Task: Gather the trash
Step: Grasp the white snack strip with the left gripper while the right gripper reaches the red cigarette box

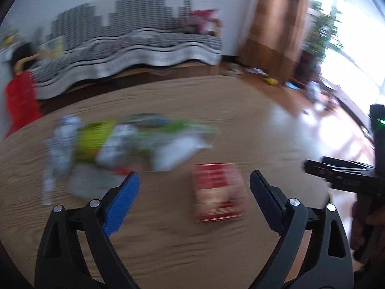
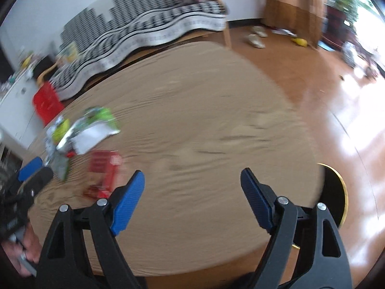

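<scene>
Both views are motion-blurred. A red snack packet (image 1: pixel 217 192) lies on the round wooden table (image 1: pixel 168 248), just ahead of my open, empty left gripper (image 1: pixel 194 179) and slightly right of its centre. Beyond it lies a pile of trash: green-and-white wrappers (image 1: pixel 154 142) and a crushed clear bottle (image 1: pixel 59 149). My right gripper (image 2: pixel 192 175) is open and empty over bare table (image 2: pixel 204 125). In the right wrist view the red packet (image 2: pixel 103 175) and the wrappers (image 2: pixel 84 130) lie to the left, with the left gripper (image 2: pixel 28 171) at the left edge.
A black-and-white striped sofa (image 1: pixel 134 45) stands behind the table. A red object (image 1: pixel 20 103) stands at the left. A black, gold-rimmed round thing (image 2: pixel 335 192) sits past the table's right edge. The wooden floor (image 2: pixel 349 120) holds scattered items and shoes (image 2: pixel 256 36).
</scene>
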Action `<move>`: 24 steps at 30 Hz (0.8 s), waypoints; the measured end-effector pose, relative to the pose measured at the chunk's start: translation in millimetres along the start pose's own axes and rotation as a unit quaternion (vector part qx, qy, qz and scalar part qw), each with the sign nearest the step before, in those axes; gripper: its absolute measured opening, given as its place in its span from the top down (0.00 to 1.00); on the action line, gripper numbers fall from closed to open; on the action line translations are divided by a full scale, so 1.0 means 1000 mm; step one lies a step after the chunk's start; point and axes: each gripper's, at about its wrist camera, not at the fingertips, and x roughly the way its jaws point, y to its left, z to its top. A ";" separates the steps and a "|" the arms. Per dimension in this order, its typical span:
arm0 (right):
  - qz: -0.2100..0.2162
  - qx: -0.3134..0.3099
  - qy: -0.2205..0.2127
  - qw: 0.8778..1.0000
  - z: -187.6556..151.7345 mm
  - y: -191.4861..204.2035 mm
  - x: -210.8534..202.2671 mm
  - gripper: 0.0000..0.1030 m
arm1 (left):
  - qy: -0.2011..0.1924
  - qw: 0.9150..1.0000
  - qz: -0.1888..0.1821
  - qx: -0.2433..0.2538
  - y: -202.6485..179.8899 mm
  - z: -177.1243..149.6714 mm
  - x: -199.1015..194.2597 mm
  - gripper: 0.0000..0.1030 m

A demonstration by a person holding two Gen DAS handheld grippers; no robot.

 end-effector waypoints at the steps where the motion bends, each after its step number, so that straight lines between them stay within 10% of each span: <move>1: 0.005 -0.008 0.003 1.000 0.001 0.012 0.005 0.23 | -0.001 1.000 0.019 -0.008 0.024 -0.003 -0.003 0.13; 7: 0.014 -0.058 0.024 0.998 0.000 0.079 0.037 0.23 | 0.010 0.991 0.117 -0.056 0.150 -0.016 -0.001 0.13; 16: 0.001 -0.080 0.042 0.996 -0.003 0.108 0.068 0.23 | 0.036 0.987 0.142 -0.072 0.211 -0.020 0.045 0.15; 24: 0.000 -0.090 0.050 0.995 -0.004 0.117 0.079 0.23 | 0.057 0.988 0.128 -0.069 0.212 -0.023 0.065 0.63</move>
